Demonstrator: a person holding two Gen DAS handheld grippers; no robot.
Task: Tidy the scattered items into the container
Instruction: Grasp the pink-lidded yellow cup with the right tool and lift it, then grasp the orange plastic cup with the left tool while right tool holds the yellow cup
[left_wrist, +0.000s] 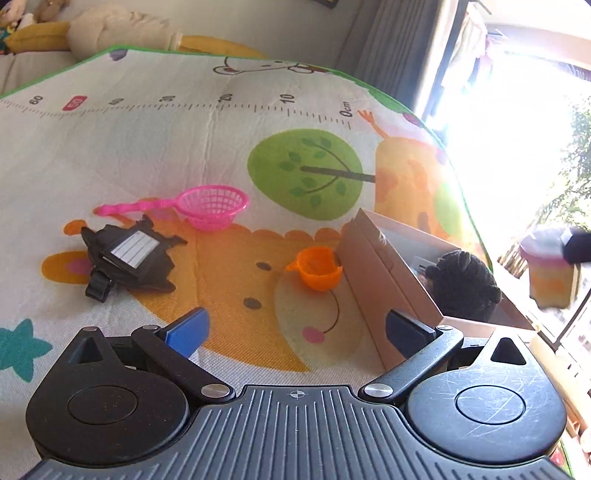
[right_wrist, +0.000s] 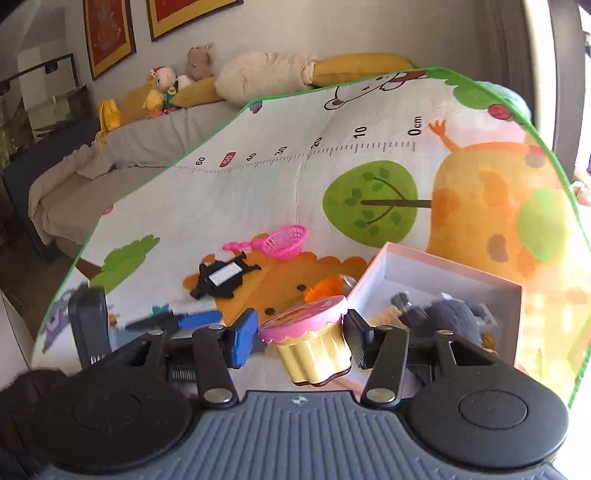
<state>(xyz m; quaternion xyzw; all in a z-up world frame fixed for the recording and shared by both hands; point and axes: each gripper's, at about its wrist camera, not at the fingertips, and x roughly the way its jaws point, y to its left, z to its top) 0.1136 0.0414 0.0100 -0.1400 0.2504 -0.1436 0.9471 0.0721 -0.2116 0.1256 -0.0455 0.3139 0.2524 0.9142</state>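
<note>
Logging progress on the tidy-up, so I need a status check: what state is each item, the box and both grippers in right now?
Left gripper: open, empty.
Right gripper: shut on cupcake toy.
Cupcake toy: held, tilted, near the box's corner.
Box: open, partly filled.
Grey plush: inside box.
Orange cup: on mat, tipped, beside box.
Pink net: lying on mat.
Black tag: lying on mat.

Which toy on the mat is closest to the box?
The orange cup. It sits right against the box; the pink net and black tag lie farther away.
</note>
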